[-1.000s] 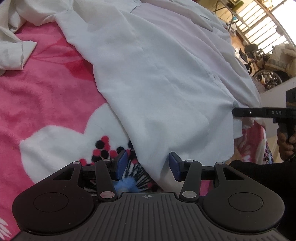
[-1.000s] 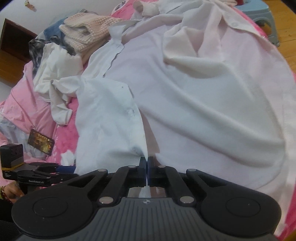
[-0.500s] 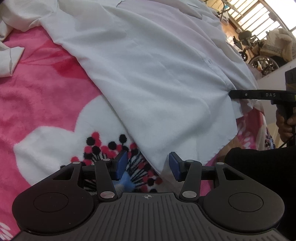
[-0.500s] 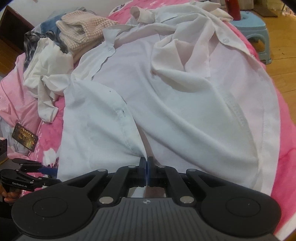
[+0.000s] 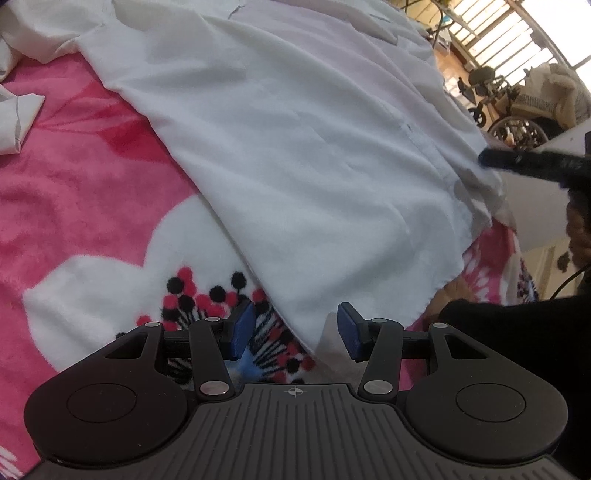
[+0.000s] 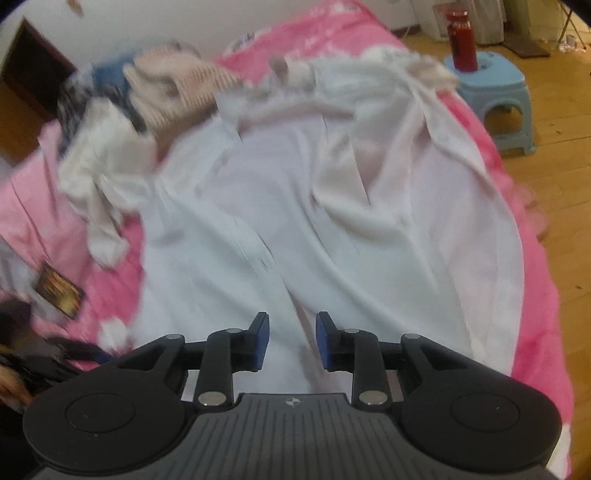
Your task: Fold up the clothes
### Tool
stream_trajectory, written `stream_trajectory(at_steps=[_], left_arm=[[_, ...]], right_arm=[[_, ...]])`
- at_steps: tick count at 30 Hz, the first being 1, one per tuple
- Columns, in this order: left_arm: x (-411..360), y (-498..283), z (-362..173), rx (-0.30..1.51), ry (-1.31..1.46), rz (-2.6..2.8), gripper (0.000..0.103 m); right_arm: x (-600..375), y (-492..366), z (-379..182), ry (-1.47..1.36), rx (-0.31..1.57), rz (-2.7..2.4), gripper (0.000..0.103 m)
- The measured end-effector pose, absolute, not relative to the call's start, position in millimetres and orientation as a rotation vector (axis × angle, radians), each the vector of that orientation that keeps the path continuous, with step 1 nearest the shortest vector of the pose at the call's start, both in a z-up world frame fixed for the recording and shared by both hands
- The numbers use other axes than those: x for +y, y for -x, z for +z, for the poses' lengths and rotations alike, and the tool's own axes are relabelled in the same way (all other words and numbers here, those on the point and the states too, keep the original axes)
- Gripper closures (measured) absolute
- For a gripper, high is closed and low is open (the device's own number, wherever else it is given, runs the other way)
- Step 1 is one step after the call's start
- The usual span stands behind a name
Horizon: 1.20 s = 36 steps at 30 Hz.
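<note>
A large white shirt [image 5: 314, 155] lies spread over a pink flowered blanket [image 5: 74, 206]. Its near corner falls between the blue pads of my left gripper [image 5: 295, 330], which is open and holds nothing. In the right wrist view the same white shirt [image 6: 332, 236] stretches away, with its button placket running down toward my right gripper [image 6: 290, 341]. That gripper is open, its pads apart just above the hem. The right gripper's black fingers [image 5: 524, 160] also show at the shirt's far edge in the left wrist view.
A heap of other clothes [image 6: 173, 88], beige and white, sits at the head of the bed. A small dark card [image 6: 59, 291] lies on the blanket. A blue stool [image 6: 495, 92] with a red bottle [image 6: 461, 35] stands on the wood floor. A wheelchair [image 5: 517, 122] is beyond the bed.
My right gripper has opened and let go of the shirt's hem; the view is blurred with motion. The left gripper has drawn back slightly, staying open over the corner.
</note>
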<state>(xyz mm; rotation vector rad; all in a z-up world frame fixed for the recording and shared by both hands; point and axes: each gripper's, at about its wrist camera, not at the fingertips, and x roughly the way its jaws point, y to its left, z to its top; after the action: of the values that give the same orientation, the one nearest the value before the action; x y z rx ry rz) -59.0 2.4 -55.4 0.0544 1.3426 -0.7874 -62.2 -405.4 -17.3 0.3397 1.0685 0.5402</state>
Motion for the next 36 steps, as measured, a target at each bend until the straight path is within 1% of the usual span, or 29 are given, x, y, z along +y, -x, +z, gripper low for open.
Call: stream_trajectory(at_steps=[5, 8, 11, 15, 21, 25, 29, 36], left_arm=[[0, 48, -51, 1.317, -0.05, -0.757, 0.054], [0, 37, -49, 1.284, -0.057, -0.715, 0.054], [1, 26, -47, 1.251, -0.064, -0.672, 0.054], [2, 12, -47, 1.216, -0.071, -0.623, 0.054], [2, -2, -51, 1.178, -0.065, -0.614, 0.054], [-1, -3, -55, 1.142, -0.089, -0.633, 0.054], [2, -3, -62, 1.149, -0.108, -0.649, 0.054], [10, -7, -68, 1.146, -0.064, -0.692, 0.054]], right_arm=[[-386, 14, 15, -0.443, 1.021, 0.617, 0.071], [-354, -29, 29, -0.473, 1.017, 0.674, 0.067], [-315, -68, 32, -0.488, 1.035, 0.707, 0.066], [-270, -106, 18, -0.461, 1.071, 0.721, 0.066], [-228, -130, -15, -0.398, 1.133, 0.742, 0.066], [-217, -145, -45, -0.409, 1.181, 0.718, 0.066], [-208, -159, -68, -0.442, 1.215, 0.698, 0.066], [-204, -179, -87, -0.517, 1.207, 0.65, 0.066]])
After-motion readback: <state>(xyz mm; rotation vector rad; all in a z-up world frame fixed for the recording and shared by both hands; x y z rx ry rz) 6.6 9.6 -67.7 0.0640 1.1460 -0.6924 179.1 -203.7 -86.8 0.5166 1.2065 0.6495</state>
